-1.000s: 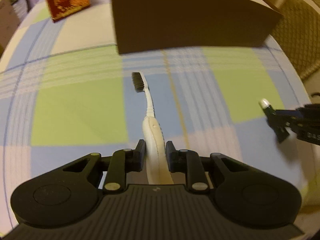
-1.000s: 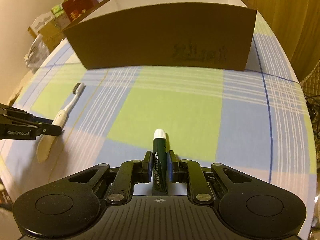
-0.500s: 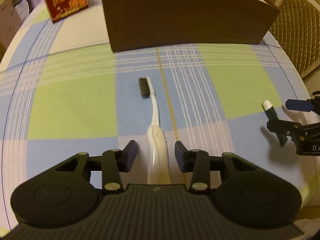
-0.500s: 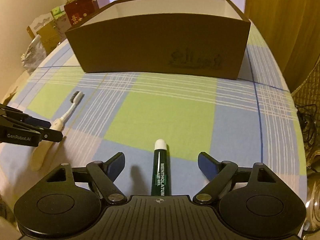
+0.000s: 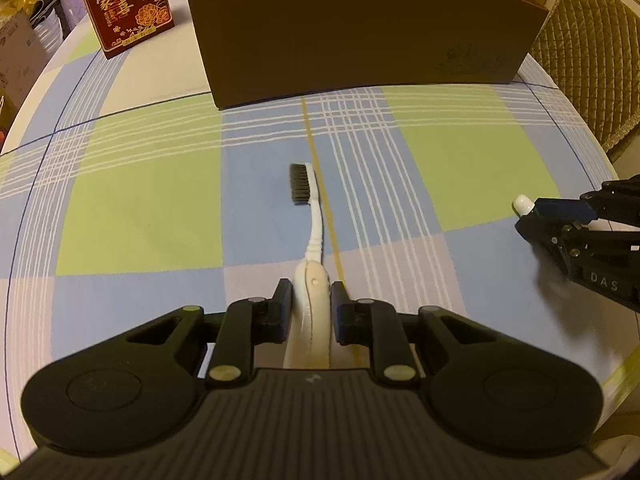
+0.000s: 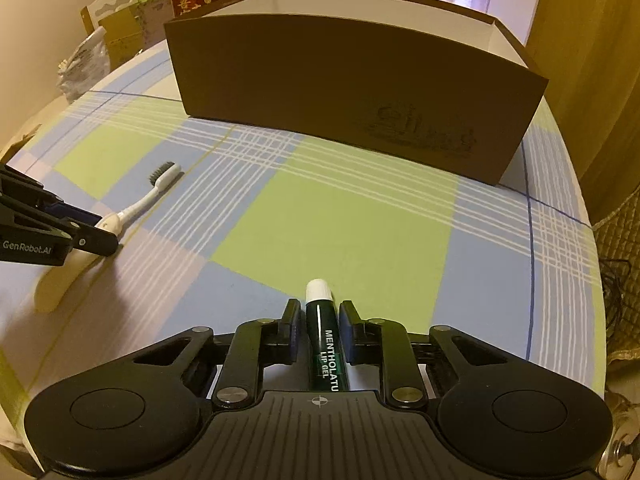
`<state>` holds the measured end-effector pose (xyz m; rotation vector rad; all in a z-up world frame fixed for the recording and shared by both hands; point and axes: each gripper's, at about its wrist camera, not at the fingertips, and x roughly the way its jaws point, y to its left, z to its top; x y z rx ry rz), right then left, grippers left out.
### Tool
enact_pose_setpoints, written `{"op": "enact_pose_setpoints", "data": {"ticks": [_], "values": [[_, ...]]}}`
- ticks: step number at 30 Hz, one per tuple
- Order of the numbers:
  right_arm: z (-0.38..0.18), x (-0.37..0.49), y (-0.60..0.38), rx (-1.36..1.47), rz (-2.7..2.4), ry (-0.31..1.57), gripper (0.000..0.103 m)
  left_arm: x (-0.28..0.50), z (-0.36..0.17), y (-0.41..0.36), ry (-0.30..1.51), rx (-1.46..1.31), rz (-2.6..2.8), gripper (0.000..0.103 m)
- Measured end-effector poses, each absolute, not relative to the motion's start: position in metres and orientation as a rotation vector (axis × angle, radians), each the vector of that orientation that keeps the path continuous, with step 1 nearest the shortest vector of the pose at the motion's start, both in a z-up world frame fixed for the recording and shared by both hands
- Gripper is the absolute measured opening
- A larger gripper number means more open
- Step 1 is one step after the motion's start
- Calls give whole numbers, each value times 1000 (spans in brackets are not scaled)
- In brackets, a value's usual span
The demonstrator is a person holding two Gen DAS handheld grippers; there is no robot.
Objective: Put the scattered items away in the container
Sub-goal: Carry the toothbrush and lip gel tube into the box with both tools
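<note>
A white toothbrush (image 5: 316,232) with dark bristles lies on the checked tablecloth, head toward the brown cardboard box (image 5: 360,40). My left gripper (image 5: 311,300) is shut on its thick cream handle. The right wrist view shows the same toothbrush (image 6: 144,204) with the left gripper (image 6: 92,236) on it, the handle end resting on the cloth. A dark green lip gel tube (image 6: 324,340) with a white cap sits between the fingers of my right gripper (image 6: 320,312), which is shut on it. From the left wrist view, only the tube's cap (image 5: 524,204) shows ahead of the right gripper (image 5: 560,232). The box (image 6: 340,92) is open-topped.
A red gift box (image 5: 124,4) with gold characters stands at the back left of the table. A padded chair (image 5: 592,60) is beyond the table's right edge. Cartons and bags (image 6: 120,28) are piled off the table's far left. The round table edge curves close on both sides.
Half a second ago both grippers stood open around their items. Both have now closed, the left on the toothbrush handle and the right on the lip gel tube.
</note>
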<state>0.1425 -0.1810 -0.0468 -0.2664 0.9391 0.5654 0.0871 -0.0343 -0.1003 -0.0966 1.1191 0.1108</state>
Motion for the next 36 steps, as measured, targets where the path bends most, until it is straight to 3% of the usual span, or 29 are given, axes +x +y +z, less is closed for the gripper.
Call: {"op": "enact_pose_setpoints", "data": {"ticks": [22, 25, 36], "values": [[-49, 141, -184, -275, 607, 915, 24, 79, -101, -42, 1098, -91, 141, 16], [-47, 143, -184, -259, 600, 934, 19, 76, -100, -40, 1111, -95, 124, 16], [-23, 142, -189, -139, 624, 935, 18, 69, -56, -28, 1022, -95, 86, 16]]}}
